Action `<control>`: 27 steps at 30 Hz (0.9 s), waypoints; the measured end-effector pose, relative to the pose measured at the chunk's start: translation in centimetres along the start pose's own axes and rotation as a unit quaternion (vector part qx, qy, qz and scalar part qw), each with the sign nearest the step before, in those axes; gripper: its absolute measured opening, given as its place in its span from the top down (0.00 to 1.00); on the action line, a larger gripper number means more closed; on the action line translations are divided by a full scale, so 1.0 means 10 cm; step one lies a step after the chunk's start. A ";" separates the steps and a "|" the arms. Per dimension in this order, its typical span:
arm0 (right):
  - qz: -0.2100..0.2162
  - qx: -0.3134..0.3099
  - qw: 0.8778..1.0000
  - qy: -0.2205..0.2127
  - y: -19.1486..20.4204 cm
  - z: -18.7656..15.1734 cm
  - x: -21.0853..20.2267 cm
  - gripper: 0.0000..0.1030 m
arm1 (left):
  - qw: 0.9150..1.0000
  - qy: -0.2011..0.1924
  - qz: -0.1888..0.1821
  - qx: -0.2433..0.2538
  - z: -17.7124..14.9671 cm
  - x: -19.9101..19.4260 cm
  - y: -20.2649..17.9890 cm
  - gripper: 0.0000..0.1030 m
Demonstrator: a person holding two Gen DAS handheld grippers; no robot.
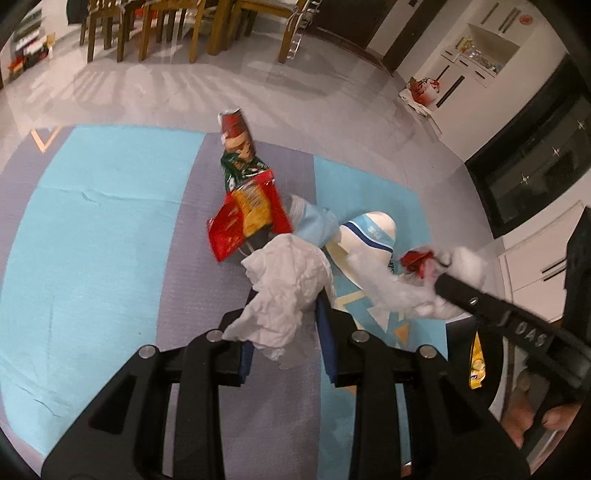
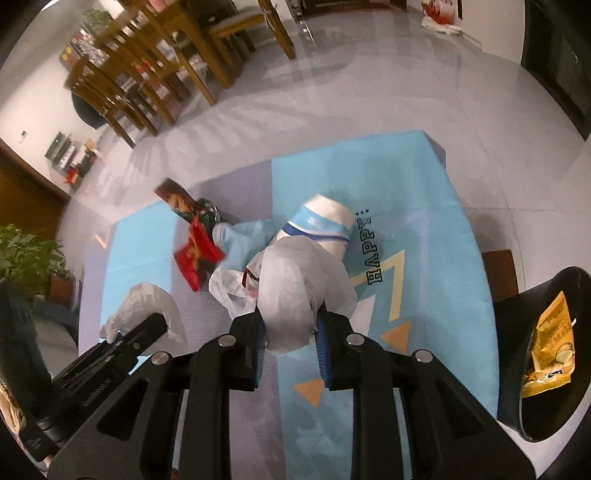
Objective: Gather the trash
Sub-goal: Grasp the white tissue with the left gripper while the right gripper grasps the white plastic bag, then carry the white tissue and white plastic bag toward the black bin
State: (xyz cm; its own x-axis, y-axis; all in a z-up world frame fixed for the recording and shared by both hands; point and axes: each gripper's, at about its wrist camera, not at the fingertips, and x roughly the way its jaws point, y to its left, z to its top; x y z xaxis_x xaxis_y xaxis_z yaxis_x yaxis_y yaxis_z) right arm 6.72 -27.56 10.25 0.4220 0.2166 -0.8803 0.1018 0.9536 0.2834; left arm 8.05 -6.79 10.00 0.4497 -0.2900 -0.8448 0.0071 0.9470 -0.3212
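Observation:
My left gripper (image 1: 286, 317) is shut on a crumpled white tissue (image 1: 288, 284), held above the rug. My right gripper (image 2: 290, 325) is shut on a wad of white paper and plastic (image 2: 291, 291); it also shows at the right of the left wrist view (image 1: 413, 284). On the blue and grey rug (image 1: 92, 229) lie a red and yellow snack bag (image 1: 247, 214), a green wrapper (image 1: 240, 166), a red chip can (image 1: 236, 129), a light blue wrapper (image 1: 314, 221) and a white and blue cup (image 2: 325, 221). A black bin (image 2: 554, 354) at the right holds a yellow packet (image 2: 550, 350).
Wooden chairs (image 1: 166, 26) and a table stand on the tiled floor beyond the rug. White cabinets and a dark oven front (image 1: 535, 147) are to the right. A potted plant (image 2: 22, 258) stands left of the rug.

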 end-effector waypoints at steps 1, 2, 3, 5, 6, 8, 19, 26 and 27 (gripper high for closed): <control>0.002 -0.001 1.000 -0.006 0.01 0.01 -0.02 0.77 | 1.000 -0.007 0.004 0.006 0.00 -0.04 -0.04 0.70; 0.005 0.000 1.000 -0.016 0.01 0.02 -0.09 0.77 | 1.000 -0.013 0.006 0.011 -0.01 -0.08 -0.06 0.70; 0.008 0.000 1.000 -0.023 0.01 0.03 -0.14 0.77 | 1.000 -0.021 0.006 0.017 -0.02 -0.13 -0.08 0.70; 0.018 0.000 0.999 -0.037 0.01 0.03 -0.25 0.77 | 0.999 -0.031 0.005 0.024 -0.04 -0.21 -0.13 0.70; 0.023 0.001 0.999 -0.043 0.01 0.02 -0.30 0.77 | 0.999 -0.035 0.002 0.025 -0.04 -0.24 -0.15 0.70; 0.024 0.000 0.998 -0.052 0.02 0.03 -0.36 0.77 | 0.999 -0.040 -0.004 0.025 -0.03 -0.27 -0.17 0.70; 0.022 -0.016 0.997 -0.069 0.08 -0.04 -0.48 0.76 | 0.994 -0.092 -0.009 0.055 -0.10 -0.59 -0.31 0.70; 0.025 -0.024 0.996 -0.081 0.12 -0.04 -0.54 0.76 | 0.992 -0.107 -0.003 0.071 -0.11 -0.66 -0.40 0.70; 0.024 -0.025 0.996 -0.082 0.12 -0.05 -0.55 0.76 | 0.991 -0.108 -0.003 0.073 -0.11 -0.67 -0.41 0.70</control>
State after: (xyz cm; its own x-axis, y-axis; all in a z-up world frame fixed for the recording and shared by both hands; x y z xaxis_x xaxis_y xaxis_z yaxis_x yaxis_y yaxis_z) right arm 4.08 -27.52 15.28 0.5677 0.2297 -0.7905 0.0336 0.9530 0.3011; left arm 4.02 -8.84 16.52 0.6306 -0.2748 -0.7258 0.1334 0.9597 -0.2474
